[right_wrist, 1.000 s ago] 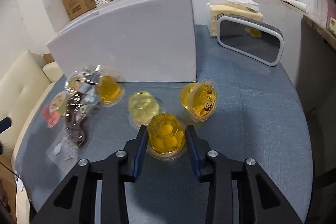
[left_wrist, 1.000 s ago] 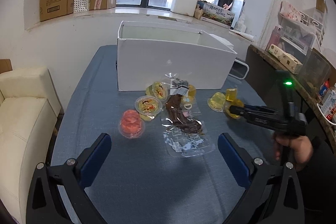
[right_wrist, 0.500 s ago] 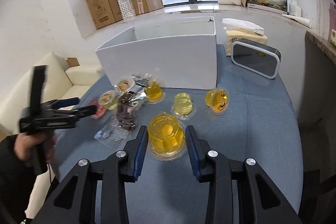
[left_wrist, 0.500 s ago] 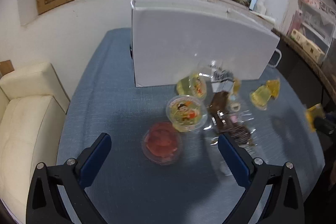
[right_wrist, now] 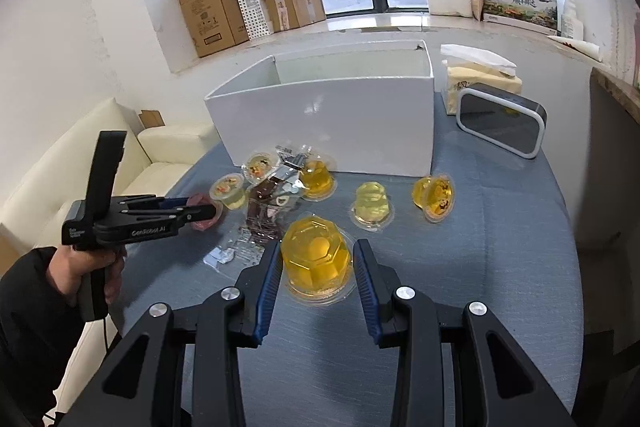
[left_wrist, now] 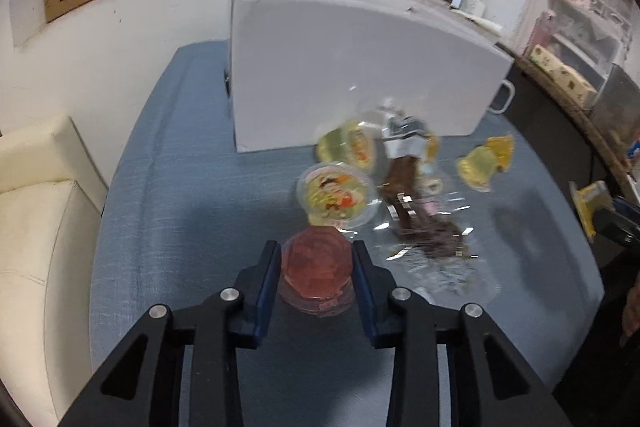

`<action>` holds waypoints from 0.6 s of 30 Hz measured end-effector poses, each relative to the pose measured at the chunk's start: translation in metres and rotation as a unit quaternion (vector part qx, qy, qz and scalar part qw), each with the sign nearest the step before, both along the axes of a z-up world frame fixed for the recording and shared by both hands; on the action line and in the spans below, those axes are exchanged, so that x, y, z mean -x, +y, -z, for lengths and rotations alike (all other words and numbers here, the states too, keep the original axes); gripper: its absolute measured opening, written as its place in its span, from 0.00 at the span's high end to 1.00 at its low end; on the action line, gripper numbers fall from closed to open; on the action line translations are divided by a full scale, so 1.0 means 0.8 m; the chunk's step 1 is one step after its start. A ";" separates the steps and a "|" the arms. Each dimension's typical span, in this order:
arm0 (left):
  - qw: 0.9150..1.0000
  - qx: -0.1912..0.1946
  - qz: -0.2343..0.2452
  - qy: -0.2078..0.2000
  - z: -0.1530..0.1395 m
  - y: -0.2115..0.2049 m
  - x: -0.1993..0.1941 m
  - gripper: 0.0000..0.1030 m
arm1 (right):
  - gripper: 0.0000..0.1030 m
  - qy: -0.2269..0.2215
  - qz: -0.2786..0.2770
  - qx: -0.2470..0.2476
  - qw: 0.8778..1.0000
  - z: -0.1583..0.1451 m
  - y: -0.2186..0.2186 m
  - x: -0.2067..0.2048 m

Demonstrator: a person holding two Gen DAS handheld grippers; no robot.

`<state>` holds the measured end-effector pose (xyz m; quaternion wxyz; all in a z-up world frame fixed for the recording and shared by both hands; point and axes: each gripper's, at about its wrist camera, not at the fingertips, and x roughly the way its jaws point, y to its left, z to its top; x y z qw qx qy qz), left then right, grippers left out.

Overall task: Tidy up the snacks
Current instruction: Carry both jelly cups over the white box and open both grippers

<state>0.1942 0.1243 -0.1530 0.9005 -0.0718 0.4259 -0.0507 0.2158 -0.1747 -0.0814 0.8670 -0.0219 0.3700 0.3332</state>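
The snack pile (left_wrist: 404,183) beside the white box (left_wrist: 352,75) was motion-blurred; the right gripper (left_wrist: 612,223), seemingly holding something yellow, was cut off

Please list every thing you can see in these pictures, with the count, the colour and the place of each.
white box: 1, white, open top, back of table
blue table: 1, blue-grey cloth
yellow jelly cup: 1, amber, between right tongs
red jelly cup: 1, pink-red, between left tongs
other jelly cups: 5, yellow, on the table before the box, e.g.
clear snack packet: 1, brown contents, among the cups
tissue pack: 1, cream, right of box
grey device: 1, dark, white rim, beside tissues
cardboard boxes: several, brown, windowsill
sofa: 1, cream, left
left tongs: black, blue pads
right tongs: black, blue pads
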 end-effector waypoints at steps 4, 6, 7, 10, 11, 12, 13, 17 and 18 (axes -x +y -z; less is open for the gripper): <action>0.999 0.003 0.010 -0.030 -0.031 -0.008 0.011 0.62 | 0.62 -0.005 -0.008 -0.001 1.000 -0.005 0.006 0.000; 0.999 0.002 0.015 -0.050 -0.051 -0.016 0.015 0.62 | 0.62 -0.006 -0.012 -0.003 1.000 -0.009 0.010 -0.002; 0.998 0.002 0.018 -0.059 -0.062 -0.019 0.016 0.62 | 0.62 -0.009 -0.014 -0.004 1.000 -0.012 0.013 -0.004; 0.996 -0.003 0.027 -0.083 -0.093 -0.026 0.013 0.62 | 0.62 -0.019 -0.019 -0.007 1.000 -0.025 0.019 -0.012; 0.995 -0.005 0.030 -0.092 -0.104 -0.030 0.011 0.62 | 0.62 -0.022 -0.020 -0.009 1.000 -0.029 0.021 -0.015; 0.995 -0.005 0.032 -0.099 -0.112 -0.032 0.010 0.62 | 0.62 -0.025 -0.021 -0.015 0.999 -0.036 0.023 -0.021; 0.994 -0.006 0.033 -0.107 -0.123 -0.034 0.006 0.62 | 0.62 -0.028 -0.022 -0.017 0.999 -0.041 0.025 -0.025; 0.991 -0.008 0.039 -0.126 -0.156 -0.038 -0.015 0.62 | 0.62 -0.046 -0.021 -0.016 0.999 -0.062 0.039 -0.050; 0.991 -0.009 0.042 -0.130 -0.162 -0.041 -0.021 0.62 | 0.62 -0.049 -0.020 -0.017 0.998 -0.065 0.041 -0.058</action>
